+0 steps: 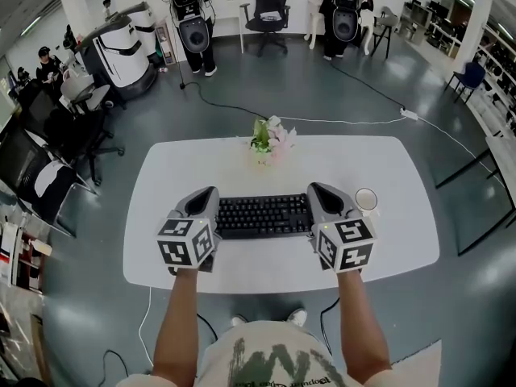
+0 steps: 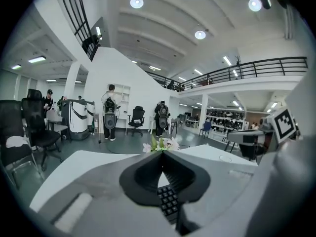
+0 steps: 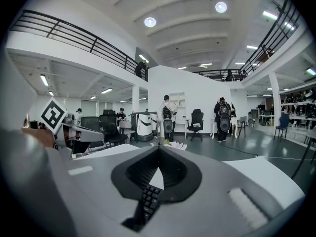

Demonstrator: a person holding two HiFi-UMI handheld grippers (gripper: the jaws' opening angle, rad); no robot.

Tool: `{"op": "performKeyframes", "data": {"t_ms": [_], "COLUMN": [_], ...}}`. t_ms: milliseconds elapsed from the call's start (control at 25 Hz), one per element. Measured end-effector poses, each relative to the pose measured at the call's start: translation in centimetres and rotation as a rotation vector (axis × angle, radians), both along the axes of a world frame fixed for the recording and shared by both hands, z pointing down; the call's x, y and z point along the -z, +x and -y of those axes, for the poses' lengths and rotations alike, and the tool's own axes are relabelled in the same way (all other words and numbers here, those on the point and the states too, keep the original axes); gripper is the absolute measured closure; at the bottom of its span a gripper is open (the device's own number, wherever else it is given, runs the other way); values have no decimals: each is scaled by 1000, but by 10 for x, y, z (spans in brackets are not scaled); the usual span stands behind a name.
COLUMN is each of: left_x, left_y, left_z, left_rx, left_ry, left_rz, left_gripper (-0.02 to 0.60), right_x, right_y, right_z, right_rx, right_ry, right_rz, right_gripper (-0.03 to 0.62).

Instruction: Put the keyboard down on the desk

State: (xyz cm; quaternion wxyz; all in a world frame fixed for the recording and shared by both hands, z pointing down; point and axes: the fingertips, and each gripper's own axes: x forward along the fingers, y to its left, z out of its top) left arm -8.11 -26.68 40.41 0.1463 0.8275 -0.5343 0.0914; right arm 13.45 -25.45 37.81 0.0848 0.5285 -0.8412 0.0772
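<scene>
The keyboard (image 1: 262, 214) lies on the white table (image 1: 201, 168), a little nearer the near edge than the far one. Its long axis runs side to side, parallel to that near edge, and it looks flat on the surface rather than raised, though the head view cannot settle this. The left gripper (image 1: 208, 196) stands at the keyboard's left end and the right gripper (image 1: 318, 193) at its right end, so the keyboard spans the gap between them and neither hand is nearer. Both point away from the person toward the far edge, across the keyboard's length. In each gripper view the jaws are pressed together with their tips meeting, and nothing shows pinched at the tips. A patch of keys shows only through the hollow behind them, lying inward of each gripper. The task therefore seems done, or nearly so. Near the far edge stands a small bunch of flowers (image 1: 270, 139), and a cup (image 1: 366, 199) sits just right of the right gripper.
</scene>
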Motion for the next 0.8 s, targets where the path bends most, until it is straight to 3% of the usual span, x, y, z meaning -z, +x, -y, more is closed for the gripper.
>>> {"op": "performKeyframes", "data": {"t_ms": [800], "left_x": [-2], "left_y": [5], "left_z": [1], "left_rx": [-17], "left_ry": [1], "left_rz": [0], "left_gripper": [578], "right_x": [2], "right_y": [-2], "right_z": [3], "right_rx": [8], "right_ry": [9], "right_rz": [8], "right_gripper": [596]}}
